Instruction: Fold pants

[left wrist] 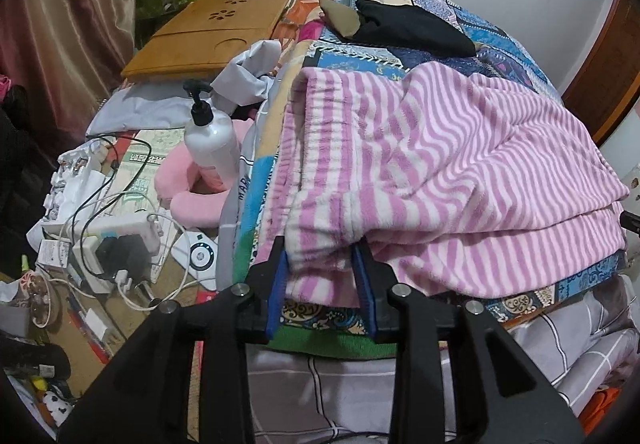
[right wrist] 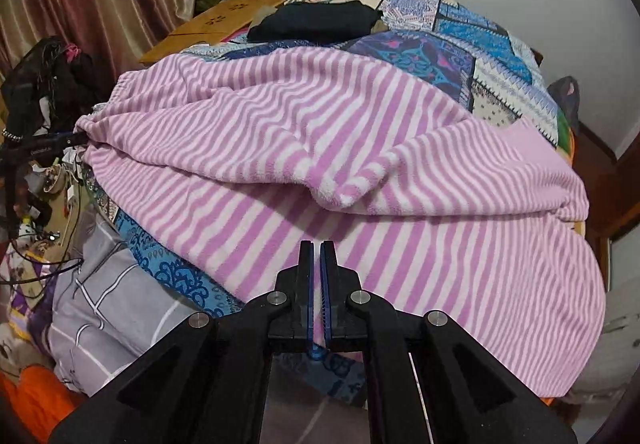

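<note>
Lying across a patchwork quilt [left wrist: 472, 32] on the bed, the fleecy pink-and-white striped pants [left wrist: 440, 164] are doubled over lengthwise. The left claw [left wrist: 320, 264] has its blue-padded fingers spread around the bunched, elasticated waistband corner, fabric between them. The right claw [right wrist: 317, 252] has its fingers pressed nearly together above the lower layer; whether it pinches cloth, I cannot tell.

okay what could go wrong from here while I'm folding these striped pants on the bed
1. The left gripper straddles a bunched corner of the pants with its fingers apart; closing may catch only some layers, so the fold skews.
2. The right gripper looks shut on the lower layer's edge; pulling it could drag the loose upper fold out of line.
3. The pants lie at the quilt edge and could slide off.
</note>
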`<action>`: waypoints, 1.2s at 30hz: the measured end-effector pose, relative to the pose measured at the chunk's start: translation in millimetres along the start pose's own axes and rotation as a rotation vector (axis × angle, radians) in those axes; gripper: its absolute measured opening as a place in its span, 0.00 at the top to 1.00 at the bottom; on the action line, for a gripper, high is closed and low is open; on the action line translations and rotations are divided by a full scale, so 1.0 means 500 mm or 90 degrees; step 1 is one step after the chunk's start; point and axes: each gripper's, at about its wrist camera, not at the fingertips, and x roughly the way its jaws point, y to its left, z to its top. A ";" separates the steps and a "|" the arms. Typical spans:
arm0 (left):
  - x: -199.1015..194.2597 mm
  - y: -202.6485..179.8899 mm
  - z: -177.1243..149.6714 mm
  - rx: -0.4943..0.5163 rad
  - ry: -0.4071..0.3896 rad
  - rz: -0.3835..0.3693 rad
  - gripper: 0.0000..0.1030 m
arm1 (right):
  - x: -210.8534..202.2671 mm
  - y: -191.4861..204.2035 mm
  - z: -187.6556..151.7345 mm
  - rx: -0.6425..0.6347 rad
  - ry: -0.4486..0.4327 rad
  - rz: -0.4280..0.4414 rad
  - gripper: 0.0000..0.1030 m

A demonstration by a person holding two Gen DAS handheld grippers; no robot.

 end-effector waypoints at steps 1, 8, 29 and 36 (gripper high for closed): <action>-0.008 0.002 0.001 0.000 -0.002 0.003 0.66 | -0.009 0.001 0.002 0.001 -0.009 -0.004 0.97; -0.086 -0.007 0.035 0.009 -0.047 0.051 0.60 | -0.061 -0.017 0.035 0.002 -0.053 -0.036 0.95; -0.060 -0.346 0.345 0.087 -0.185 0.019 0.24 | -0.102 -0.359 0.165 0.142 -0.136 -0.161 0.56; 0.071 -0.450 0.447 0.110 -0.151 0.002 0.24 | -0.005 -0.526 0.208 0.203 -0.103 -0.181 0.56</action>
